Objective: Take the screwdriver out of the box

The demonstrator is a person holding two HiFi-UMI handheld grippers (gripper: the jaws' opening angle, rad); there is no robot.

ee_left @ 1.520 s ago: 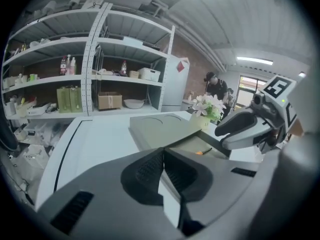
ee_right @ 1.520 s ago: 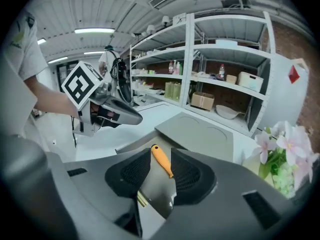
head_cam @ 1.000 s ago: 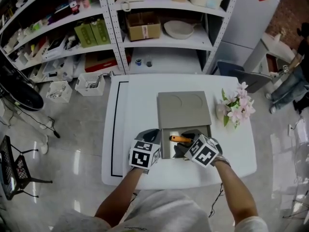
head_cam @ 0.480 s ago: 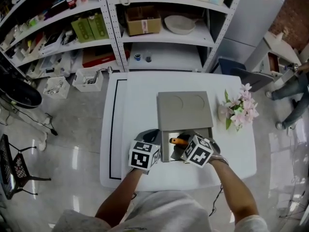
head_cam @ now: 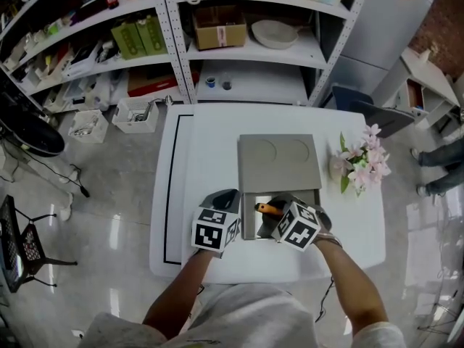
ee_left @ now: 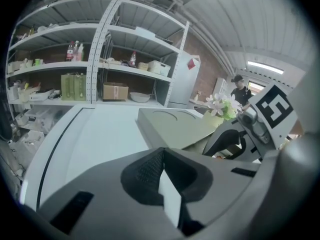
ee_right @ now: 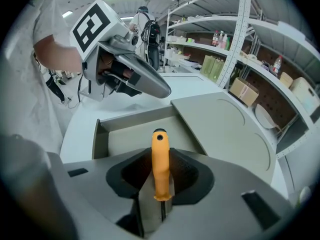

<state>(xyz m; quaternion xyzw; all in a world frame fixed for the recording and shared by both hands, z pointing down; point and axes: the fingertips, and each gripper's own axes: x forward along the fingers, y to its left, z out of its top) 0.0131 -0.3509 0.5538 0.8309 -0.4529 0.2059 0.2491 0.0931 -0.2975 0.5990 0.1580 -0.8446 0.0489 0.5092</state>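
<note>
The screwdriver (ee_right: pixel 160 159) sits in the open near end of the box (head_cam: pixel 279 167), toward the counter's (head_cam: pixel 206 140) near edge. The right tongs (ee_right: pixel 160 186) are closing around its orange handle, and the pads seem to touch it already. The left tongs (ee_left: pixel 164 184), pressed together and empty, hang just beside the box's left wall

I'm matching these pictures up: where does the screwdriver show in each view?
Head view: screwdriver in the box, lower centre.
Left gripper view: not made out.
Right gripper view: orange handle dead centre, slightly low.
Shared landmark: the grey box lid.
</note>
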